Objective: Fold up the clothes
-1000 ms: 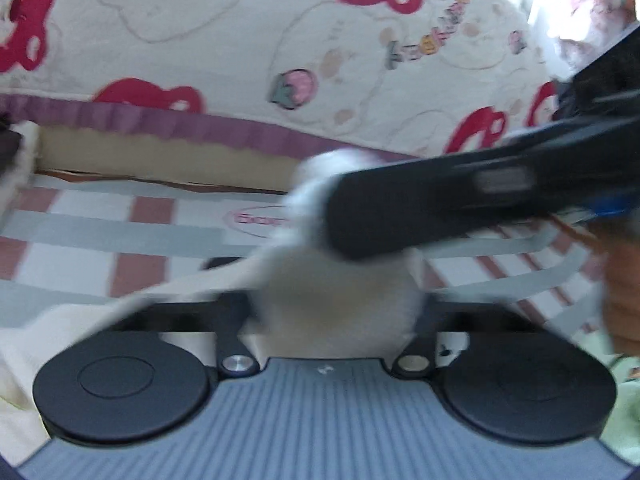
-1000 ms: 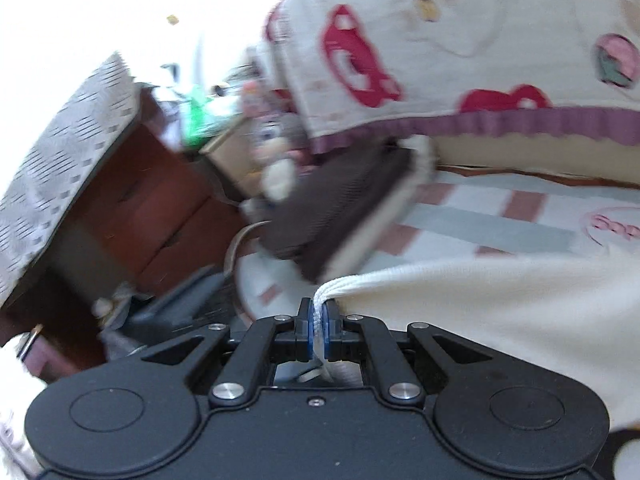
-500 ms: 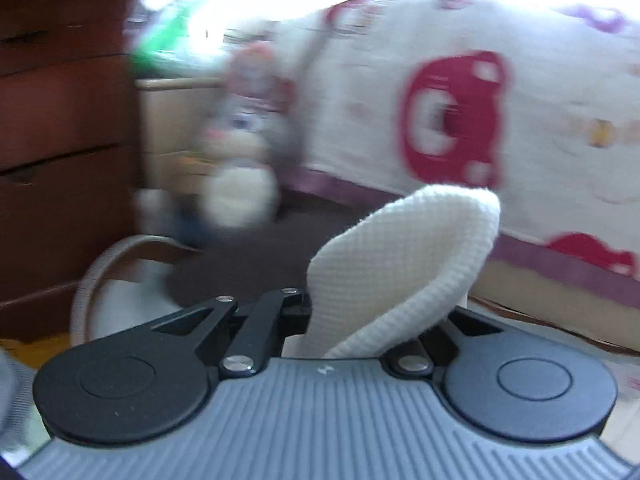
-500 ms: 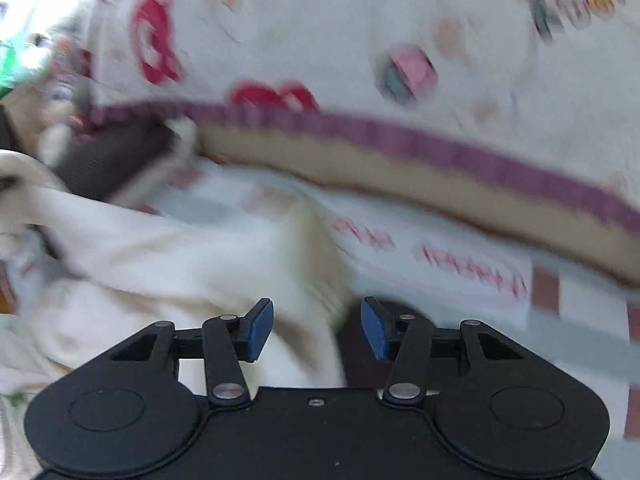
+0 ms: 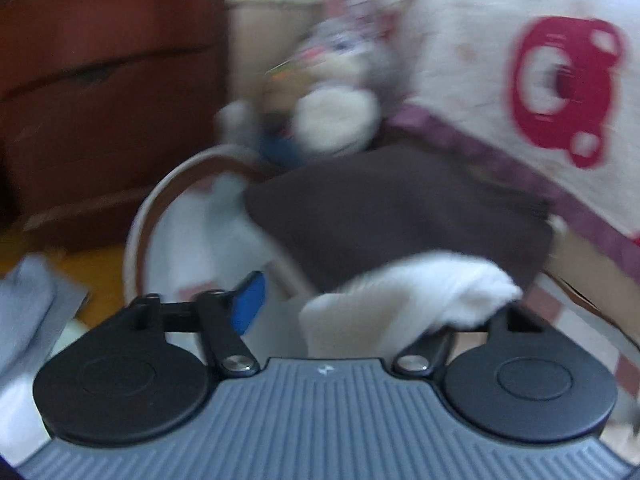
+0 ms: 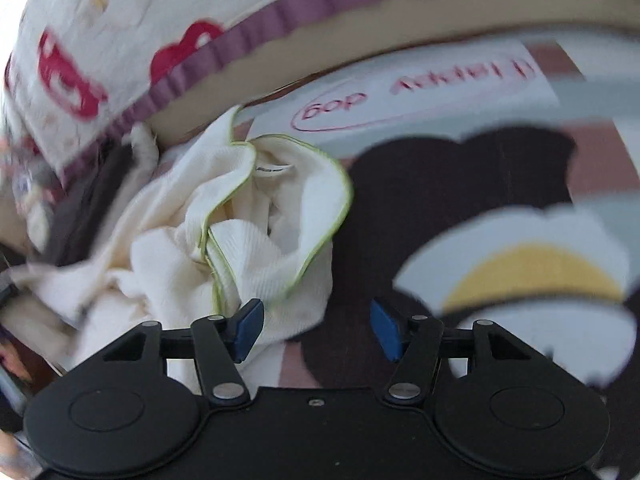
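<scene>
1. Two tongs are standing spread apart, gripping nothing: the left tongs (image 5: 360,312) are gaping with a bunch of cream garment (image 5: 412,300) lying across the right finger, the blue pad (image 5: 248,304) bare.
2. Right tongs (image 6: 316,328) are hovering released beside the same cream garment (image 6: 240,232), green-edged, crumpled on the patterned bed sheet (image 6: 440,92).
3. Beyond, a brown folded cloth (image 5: 400,216) is lying below the red-printed blanket (image 5: 500,60); a plush toy (image 5: 336,96) is sitting blurred behind.
</scene>
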Motion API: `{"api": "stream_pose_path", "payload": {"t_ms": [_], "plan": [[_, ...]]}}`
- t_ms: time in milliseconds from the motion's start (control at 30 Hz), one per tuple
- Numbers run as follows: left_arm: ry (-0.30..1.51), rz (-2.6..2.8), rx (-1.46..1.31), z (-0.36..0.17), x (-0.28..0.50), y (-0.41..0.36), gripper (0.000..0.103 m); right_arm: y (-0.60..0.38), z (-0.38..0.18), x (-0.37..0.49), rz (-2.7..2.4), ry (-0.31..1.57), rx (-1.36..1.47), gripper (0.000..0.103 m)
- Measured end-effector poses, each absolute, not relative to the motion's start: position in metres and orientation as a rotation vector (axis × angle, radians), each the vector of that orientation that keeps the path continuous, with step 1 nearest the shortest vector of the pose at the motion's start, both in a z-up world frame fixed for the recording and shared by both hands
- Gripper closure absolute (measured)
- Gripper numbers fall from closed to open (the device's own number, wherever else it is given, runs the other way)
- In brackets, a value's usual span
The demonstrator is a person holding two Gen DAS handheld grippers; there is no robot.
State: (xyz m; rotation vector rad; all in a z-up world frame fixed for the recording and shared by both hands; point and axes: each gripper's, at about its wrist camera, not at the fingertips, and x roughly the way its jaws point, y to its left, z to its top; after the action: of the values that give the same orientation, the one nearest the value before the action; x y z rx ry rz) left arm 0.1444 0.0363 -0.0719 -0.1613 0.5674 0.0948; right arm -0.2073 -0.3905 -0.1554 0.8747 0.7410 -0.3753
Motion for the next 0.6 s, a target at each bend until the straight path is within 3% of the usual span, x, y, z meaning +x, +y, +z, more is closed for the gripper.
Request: {"api": "stream_pose_path", "payload": {"t_ms": [233, 433, 467, 533, 600], "plan": [[0.548, -0.253, -0.111, -0.068, 0.124, 0.013, 0.034, -0.37, -0.152, -0.201, -0.364, 0.778, 0.595, 0.038], [0.546, -0.464, -0.018, -0.076, 0.096, -0.029, 0.03, -0.371, -0.154, -0.19, -0.3, 0.704, 0.684, 0.039], [0.534, -0.527, 0.023, -0.078, 0.091, -0.037, 0.028, -0.373, -0.152, -0.185, -0.304, 0.703, 0.65, 0.039], [0.538, -0.681, 0.108, -0.084, 0.082, -0.054, 0.007, -0.375, -0.153, -0.174, -0.314, 0.704, 0.585, 0.039], [0.57, -0.815, 0.196, -0.094, 0.074, -0.069, 0.007, -0.38, -0.162, -0.16, -0.305, 0.749, 0.58, 0.039]]}}
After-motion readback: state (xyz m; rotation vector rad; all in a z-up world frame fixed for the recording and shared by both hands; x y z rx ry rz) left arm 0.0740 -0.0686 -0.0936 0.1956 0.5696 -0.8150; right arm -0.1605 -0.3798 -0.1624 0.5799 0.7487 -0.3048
